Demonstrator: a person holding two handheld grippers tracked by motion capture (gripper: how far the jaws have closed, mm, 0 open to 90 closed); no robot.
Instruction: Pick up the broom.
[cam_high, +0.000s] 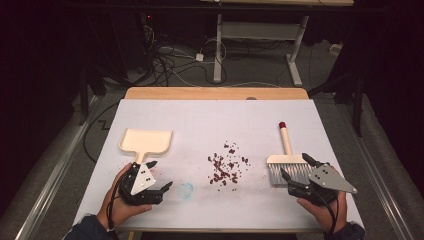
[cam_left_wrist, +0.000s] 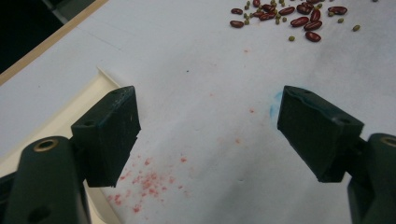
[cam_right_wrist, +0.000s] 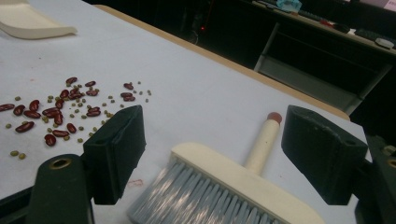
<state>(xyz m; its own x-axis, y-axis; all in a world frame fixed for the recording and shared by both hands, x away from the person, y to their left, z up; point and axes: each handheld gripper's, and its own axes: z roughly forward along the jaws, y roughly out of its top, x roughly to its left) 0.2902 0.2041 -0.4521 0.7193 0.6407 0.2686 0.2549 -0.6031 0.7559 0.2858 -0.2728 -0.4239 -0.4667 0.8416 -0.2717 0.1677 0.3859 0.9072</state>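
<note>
Grey bristles of the cream wooden hand brush (cam_right_wrist: 224, 186) lie just ahead of my right gripper (cam_right_wrist: 212, 154), jaws wide apart, nothing held. Judged light and stiff; best gripped on the round handle beyond the head. Left gripper (cam_left_wrist: 210, 133) likewise wide, empty, beside the cream plastic dustpan (cam_high: 146, 141)

White surface (cam_high: 210, 210), wood far edge. On it: cream dustpan (cam_high: 146, 140) left, beans (cam_high: 226, 166) scattered centre, brush (cam_high: 288, 162) right; faint red and blue stains.
</note>
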